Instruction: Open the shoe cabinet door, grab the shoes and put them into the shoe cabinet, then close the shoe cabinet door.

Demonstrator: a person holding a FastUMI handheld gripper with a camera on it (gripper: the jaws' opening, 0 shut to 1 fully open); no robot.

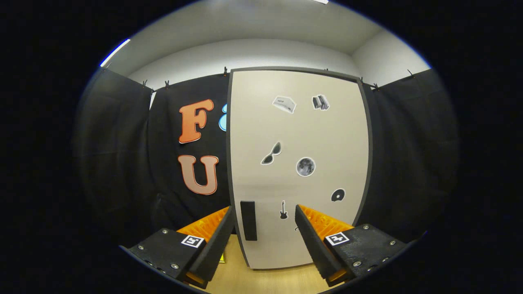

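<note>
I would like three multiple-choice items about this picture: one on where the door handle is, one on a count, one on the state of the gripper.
1. The dark handle on the shoe cabinet door is
A. between the fingers, nearer the left one
B. beyond the right finger
C. at the door's top

2. Stickers on the door number
A. two
B. at least six
C. none

3. The gripper is
A. shut on the handle
B. open
C. shut on a shoe

Answers: A, the handle stands by the left finger; B, sunglasses, moon, guitar, disc and two more at the top; B, a wide gap holds nothing.
</note>
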